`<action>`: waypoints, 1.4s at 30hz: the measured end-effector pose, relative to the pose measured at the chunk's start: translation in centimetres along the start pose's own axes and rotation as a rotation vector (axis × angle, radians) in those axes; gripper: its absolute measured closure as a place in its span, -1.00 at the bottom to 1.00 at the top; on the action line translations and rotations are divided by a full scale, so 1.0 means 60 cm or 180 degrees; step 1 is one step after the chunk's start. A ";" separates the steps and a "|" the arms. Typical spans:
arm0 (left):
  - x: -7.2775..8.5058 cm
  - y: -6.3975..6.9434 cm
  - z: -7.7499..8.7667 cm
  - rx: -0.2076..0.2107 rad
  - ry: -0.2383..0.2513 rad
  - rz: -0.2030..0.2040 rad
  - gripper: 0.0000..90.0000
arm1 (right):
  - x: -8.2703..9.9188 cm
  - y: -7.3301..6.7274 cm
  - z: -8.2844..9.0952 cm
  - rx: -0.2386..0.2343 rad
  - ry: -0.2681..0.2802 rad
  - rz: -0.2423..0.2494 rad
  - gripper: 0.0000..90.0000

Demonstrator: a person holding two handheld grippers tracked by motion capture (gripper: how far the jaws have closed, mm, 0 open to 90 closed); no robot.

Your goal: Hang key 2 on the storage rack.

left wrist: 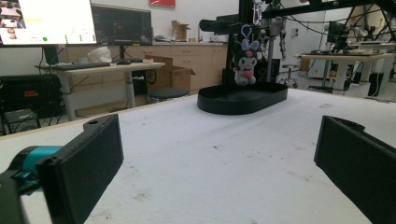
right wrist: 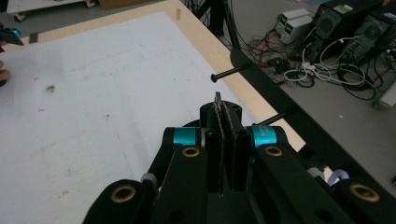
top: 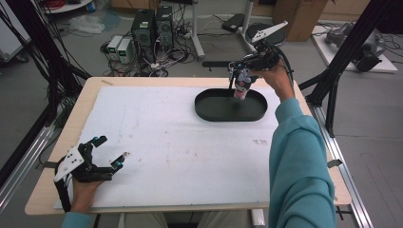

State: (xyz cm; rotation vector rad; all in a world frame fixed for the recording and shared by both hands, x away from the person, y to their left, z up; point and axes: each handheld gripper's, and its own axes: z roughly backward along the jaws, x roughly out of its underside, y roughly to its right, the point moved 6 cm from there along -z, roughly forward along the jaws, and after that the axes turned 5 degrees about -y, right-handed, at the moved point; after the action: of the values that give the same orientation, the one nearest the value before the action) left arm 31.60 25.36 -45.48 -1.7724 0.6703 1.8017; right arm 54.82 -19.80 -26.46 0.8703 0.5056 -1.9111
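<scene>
A small black-and-white plush toy (top: 241, 87) with a pink front hangs just above the black oval tray (top: 209, 110) at the far right of the white table mat. My right gripper (top: 236, 73) is shut on the loop at its top, and the toy dangles below the jaws. Seen from the left gripper view, the plush toy (left wrist: 245, 64) hovers over the tray (left wrist: 224, 105). The right gripper (right wrist: 224, 116) has its jaws pressed together on a thin strip. My left gripper (top: 109, 152) rests at the near left of the mat, open and holding nothing; the left gripper (left wrist: 219, 172) faces the tray.
The white mat (top: 166, 142) covers most of the wooden table (top: 57, 142). Computers and tangled cables (top: 152, 33) lie on the floor beyond the far edge. Black frame posts (top: 349, 47) stand at the right, more at the left. A sleeved arm (top: 294, 156) crosses the mat's right side.
</scene>
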 end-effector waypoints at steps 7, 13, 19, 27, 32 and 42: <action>0.000 0.000 0.000 0.0001 -0.0009 -0.0004 -0.96 | -0.009 0.004 -0.019 -0.0027 -0.0116 0.0034 0.97; 0.000 0.000 0.000 0.0000 -0.0012 -0.0009 -0.96 | -0.003 0.010 -0.034 -0.0025 -0.0210 0.0003 0.97; 0.000 -0.001 0.000 -0.0003 -0.0006 -0.0001 -0.96 | 0.001 0.017 -0.047 -0.0024 -0.0275 0.0003 0.97; 0.000 -0.001 0.000 -0.0004 -0.0008 0.0002 -0.96 | 0.008 0.025 -0.056 0.0004 -0.0366 0.0002 0.97; 0.000 -0.001 0.000 -0.0006 -0.0008 0.0001 -0.96 | 0.009 0.026 -0.063 0.0025 -0.0415 0.0009 0.97; 0.000 -0.001 0.000 0.0000 -0.0005 0.0023 -0.96 | 0.014 0.033 -0.069 0.0095 -0.0484 -0.0021 0.97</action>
State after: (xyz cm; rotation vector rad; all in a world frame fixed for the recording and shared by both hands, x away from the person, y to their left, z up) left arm 31.62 25.41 -45.48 -1.7704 0.6769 1.8076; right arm 57.83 -18.51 -29.80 0.7360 0.3897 -1.9771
